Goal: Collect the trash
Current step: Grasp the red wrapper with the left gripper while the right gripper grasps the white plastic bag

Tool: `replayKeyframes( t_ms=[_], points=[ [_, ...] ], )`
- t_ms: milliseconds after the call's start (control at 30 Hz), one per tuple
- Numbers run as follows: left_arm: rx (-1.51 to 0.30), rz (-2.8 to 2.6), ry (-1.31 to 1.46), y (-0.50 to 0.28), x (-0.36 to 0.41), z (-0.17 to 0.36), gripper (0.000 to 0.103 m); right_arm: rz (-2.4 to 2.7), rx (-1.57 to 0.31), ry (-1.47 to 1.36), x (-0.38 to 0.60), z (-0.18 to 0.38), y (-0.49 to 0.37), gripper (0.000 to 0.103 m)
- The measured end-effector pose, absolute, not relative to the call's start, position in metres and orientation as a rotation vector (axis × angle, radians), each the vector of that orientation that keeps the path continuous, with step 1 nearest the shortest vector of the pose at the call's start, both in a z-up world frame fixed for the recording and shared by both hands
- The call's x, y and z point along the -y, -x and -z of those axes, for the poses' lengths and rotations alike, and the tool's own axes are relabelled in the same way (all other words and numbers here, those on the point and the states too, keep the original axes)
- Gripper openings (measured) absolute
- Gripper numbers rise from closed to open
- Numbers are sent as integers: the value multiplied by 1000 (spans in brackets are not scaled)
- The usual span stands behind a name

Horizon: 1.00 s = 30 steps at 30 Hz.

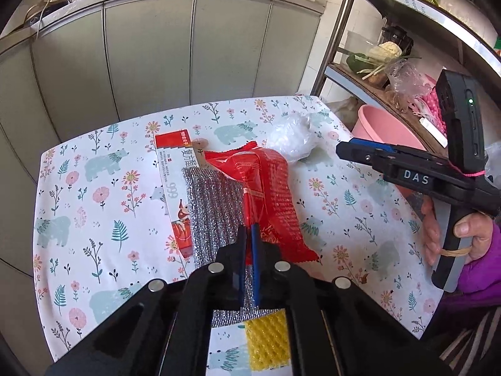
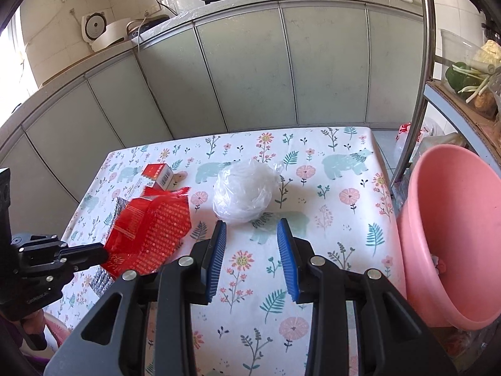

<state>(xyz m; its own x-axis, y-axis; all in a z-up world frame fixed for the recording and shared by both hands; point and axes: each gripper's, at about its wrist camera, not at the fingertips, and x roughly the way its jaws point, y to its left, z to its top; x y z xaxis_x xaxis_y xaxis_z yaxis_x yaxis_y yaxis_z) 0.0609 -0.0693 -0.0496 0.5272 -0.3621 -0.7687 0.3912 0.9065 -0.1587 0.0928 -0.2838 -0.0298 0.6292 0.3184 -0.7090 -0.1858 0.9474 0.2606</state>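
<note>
My left gripper (image 1: 249, 230) is shut on the near edge of a red foil wrapper (image 1: 269, 185), which lies over a silver scouring pad (image 1: 213, 206) and a red-and-white medicine box (image 1: 175, 169). In the right wrist view the same left gripper (image 2: 105, 252) pinches the red wrapper (image 2: 150, 228). A crumpled clear plastic bag (image 2: 242, 192) sits mid-table just beyond my right gripper (image 2: 252, 227), which is open with nothing between its blue pads (image 2: 217, 250). The clear bag (image 1: 291, 139) and right gripper (image 1: 344, 150) also show in the left wrist view.
A pink basin (image 2: 451, 235) stands off the table's right edge under a metal rack (image 1: 388, 72) with vegetables. A yellow foam net (image 1: 266, 341) lies near the front edge. The floral tablecloth (image 2: 328, 206) covers the table; grey cabinets (image 2: 250, 72) run behind it.
</note>
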Motion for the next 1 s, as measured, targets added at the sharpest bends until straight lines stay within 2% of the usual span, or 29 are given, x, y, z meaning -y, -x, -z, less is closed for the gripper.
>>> replayKeyframes(
  t_ms=[133,233,367,533,600,633,767,1000],
  points=[
    [-872,455,-6,-57,63,37,2,-302,-833,-171,277,28,-103,35],
    [-849,454,8,-55,59,30,2,-306,-847,-173,272,30,-118,49],
    [-840,451,30,-54,55,28,2,-289,-864,-193,268,36,-136,53],
    [-852,440,53,-54,50,32,2,-283,-926,-192,258,53,-152,53],
    [-852,437,56,-54,50,33,2,-294,-926,-196,256,56,-150,52],
    [-852,435,56,-54,50,33,2,-297,-920,-194,255,56,-148,44],
    [-848,429,57,-54,50,33,2,-301,-894,-183,258,51,-139,31],
    [-817,417,68,-52,52,23,2,-303,-829,-198,270,33,-114,28]
  ],
)
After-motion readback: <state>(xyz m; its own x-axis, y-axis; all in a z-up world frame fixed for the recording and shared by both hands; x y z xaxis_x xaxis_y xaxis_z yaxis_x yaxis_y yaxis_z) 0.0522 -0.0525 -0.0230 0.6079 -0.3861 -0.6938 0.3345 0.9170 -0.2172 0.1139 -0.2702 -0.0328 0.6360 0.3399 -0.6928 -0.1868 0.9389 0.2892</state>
